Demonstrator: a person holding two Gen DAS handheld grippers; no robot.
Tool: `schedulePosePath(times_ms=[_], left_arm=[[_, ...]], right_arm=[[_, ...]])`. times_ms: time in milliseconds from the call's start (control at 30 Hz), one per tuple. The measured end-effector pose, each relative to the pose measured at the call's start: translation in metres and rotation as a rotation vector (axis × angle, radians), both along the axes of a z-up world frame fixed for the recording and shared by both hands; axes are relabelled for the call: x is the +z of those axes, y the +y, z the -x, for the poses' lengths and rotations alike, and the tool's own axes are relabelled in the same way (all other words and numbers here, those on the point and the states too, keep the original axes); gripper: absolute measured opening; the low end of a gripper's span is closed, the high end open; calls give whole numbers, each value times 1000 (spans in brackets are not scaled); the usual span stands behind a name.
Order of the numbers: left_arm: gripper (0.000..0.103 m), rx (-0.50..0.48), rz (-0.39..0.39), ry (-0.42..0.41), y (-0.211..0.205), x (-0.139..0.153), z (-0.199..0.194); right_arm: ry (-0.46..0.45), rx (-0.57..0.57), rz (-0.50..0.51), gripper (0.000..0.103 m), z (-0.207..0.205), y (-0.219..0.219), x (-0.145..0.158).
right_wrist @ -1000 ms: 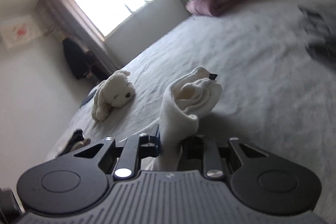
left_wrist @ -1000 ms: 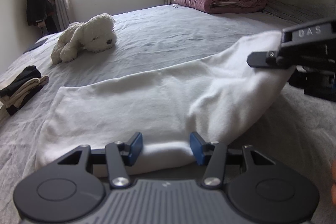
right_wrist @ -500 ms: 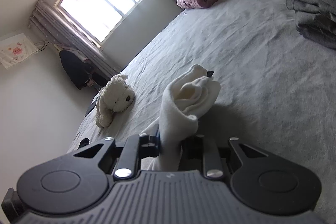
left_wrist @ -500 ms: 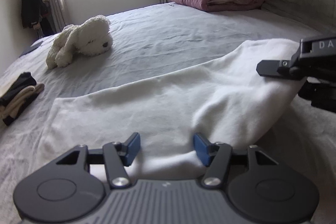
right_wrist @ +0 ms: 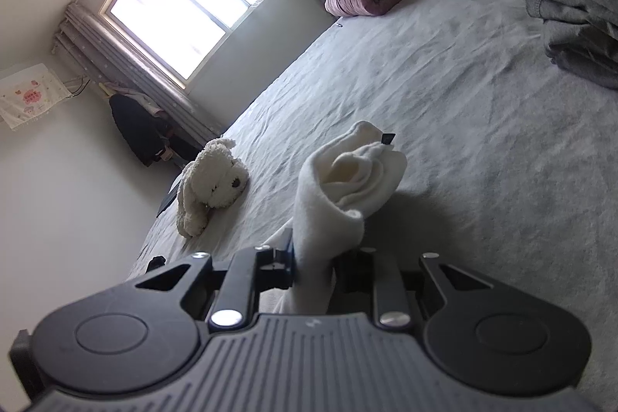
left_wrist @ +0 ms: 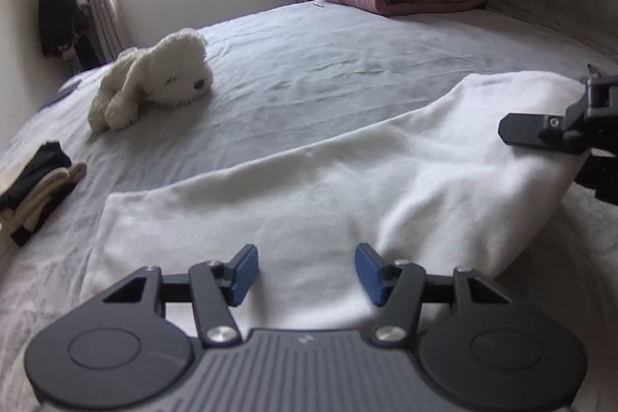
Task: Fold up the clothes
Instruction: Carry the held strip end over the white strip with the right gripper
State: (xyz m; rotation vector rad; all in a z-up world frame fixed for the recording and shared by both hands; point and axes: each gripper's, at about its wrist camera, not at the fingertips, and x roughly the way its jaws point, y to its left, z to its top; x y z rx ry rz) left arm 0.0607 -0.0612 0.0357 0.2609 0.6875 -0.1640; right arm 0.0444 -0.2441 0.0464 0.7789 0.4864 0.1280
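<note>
On a grey bed [left_wrist: 328, 72], the right gripper [right_wrist: 313, 269] pinches a soft white fleece garment [left_wrist: 309, 195]; the left gripper [left_wrist: 305, 269] has its fingers spread, having just widened slightly.

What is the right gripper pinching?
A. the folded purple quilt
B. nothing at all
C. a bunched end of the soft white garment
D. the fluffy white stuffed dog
C: in the right wrist view, the right gripper has its jaws closed on a bunched end of the soft white garment, while the fluffy white stuffed dog lies apart on the grey bed sheet.
</note>
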Motion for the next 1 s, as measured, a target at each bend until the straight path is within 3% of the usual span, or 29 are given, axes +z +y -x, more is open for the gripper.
schedulePosePath(times_ms=[300,533,867,1000], left_arm=[[59,2,-25,-9,-5,-2,-12],[64,26,11,17,-2,0,-36],[64,72,69,43,9,3,-66],[59,110,65,29,13,9,-76]], right_arm=[[-12,9,8,25,1,1,2],[-16,13,4,25,1,2,3],[-12,12,2,25,1,2,3],[-6,8,-2,25,1,0,2]])
